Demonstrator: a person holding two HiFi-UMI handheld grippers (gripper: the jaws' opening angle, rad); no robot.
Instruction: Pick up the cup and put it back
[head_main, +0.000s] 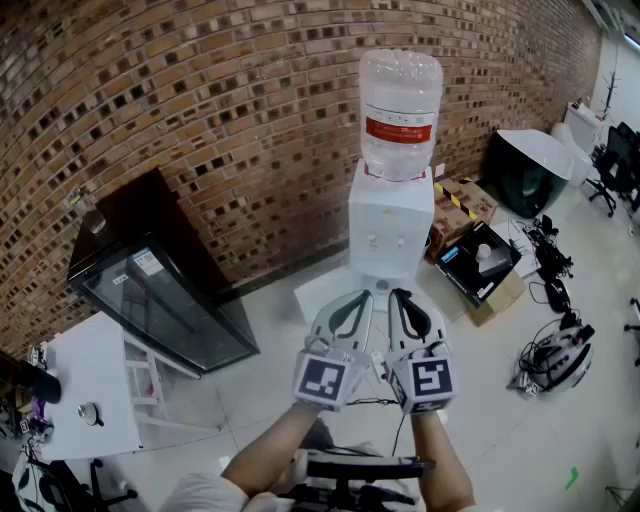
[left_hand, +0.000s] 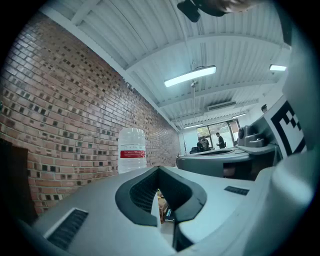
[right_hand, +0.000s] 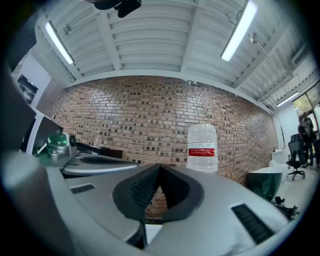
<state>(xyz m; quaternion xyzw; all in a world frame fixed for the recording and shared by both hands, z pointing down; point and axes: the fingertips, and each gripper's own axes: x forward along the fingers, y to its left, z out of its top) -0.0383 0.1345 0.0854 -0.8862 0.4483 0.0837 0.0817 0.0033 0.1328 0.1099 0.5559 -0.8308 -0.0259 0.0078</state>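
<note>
While the person held both tools up side by side, the left gripper and the right gripper sat just beside each other near the middle of the head view, pointing away toward the far wall. Each gripper's jaws were pressed together at the tips and gripped nothing. Only the background showed through the small opening behind the tips. The marker cubes faced the camera, and a bare forearm came up from the near edge beneath each one.

Straight beyond the grippers, a white water dispenser stood against the brick wall, with a big clear bottle bearing a red label set on top. To the left, a dark glass-fronted cabinet stood along the same wall, and a white table stood nearer on that side. Just to the right of the dispenser, open cardboard boxes lay on the pale floor. Farther right, a helmet rested among cables. In the left gripper view, a few people stood far off by bright windows. The cup could not be made out in any view.
</note>
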